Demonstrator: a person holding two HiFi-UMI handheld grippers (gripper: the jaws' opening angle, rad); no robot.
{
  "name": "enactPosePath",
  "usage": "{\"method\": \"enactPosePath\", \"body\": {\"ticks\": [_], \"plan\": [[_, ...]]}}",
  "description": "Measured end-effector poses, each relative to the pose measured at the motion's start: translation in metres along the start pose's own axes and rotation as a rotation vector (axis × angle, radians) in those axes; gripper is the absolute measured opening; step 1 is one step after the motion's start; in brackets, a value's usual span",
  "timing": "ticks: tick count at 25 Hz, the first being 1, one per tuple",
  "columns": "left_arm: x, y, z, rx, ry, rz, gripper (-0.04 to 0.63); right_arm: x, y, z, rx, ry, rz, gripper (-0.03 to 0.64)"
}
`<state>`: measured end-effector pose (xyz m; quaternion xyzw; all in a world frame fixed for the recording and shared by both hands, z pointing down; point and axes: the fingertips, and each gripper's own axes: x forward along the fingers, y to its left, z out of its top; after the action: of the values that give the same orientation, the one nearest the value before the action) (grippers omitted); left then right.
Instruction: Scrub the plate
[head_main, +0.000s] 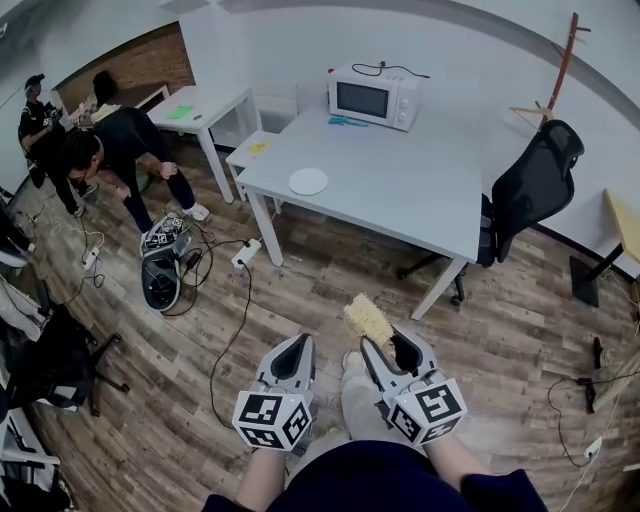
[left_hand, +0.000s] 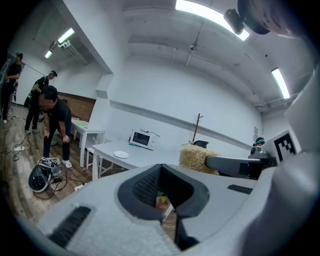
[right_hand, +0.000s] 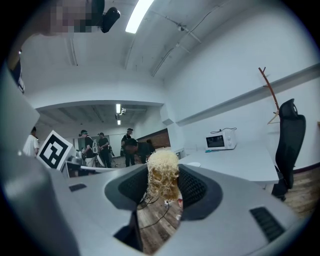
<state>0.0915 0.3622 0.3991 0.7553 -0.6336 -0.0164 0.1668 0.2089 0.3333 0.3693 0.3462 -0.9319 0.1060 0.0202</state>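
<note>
We hold both tools low over the brown wooden plank floor (head_main: 300, 290), well short of the large white rectangular bench (head_main: 400, 190). Our left tongs (head_main: 297, 343) are pressed fully together. In the left gripper view the two grey jaws meet with only a thin slit below their dark ribbed pads (left_hand: 146, 187), and nothing sits between them.

Our right tongs (head_main: 384, 348) are closed on a straw-yellow fibrous scrubbing pad (head_main: 367, 318). In the right gripper view the pad stands upright between the jaws, pinched from both sides, with its rounded top rising above them. It sticks out past the tips towards the bench. The two tongs hang side by side, apart from each other.

The small round white plate (head_main: 308, 181) lies flat near the bench's left front corner, well apart from both tongs and from the pad. Nothing touches it. A white microwave oven (head_main: 373, 97) stands at the bench's far edge, and a black office chair (head_main: 535, 185) stands at its right end.
</note>
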Motion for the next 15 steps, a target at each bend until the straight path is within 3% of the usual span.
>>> {"method": "enactPosePath", "body": {"ticks": [7, 15], "plan": [[0.045, 0.043, 0.025, 0.010, -0.003, 0.027, 0.018, 0.072, -0.022, 0.010, 0.035, -0.007, 0.023, 0.181], [0.128, 0.092, 0.070, 0.032, -0.013, 0.056, 0.018, 0.160, -0.072, 0.047, 0.006, -0.030, 0.054, 0.181]]}}
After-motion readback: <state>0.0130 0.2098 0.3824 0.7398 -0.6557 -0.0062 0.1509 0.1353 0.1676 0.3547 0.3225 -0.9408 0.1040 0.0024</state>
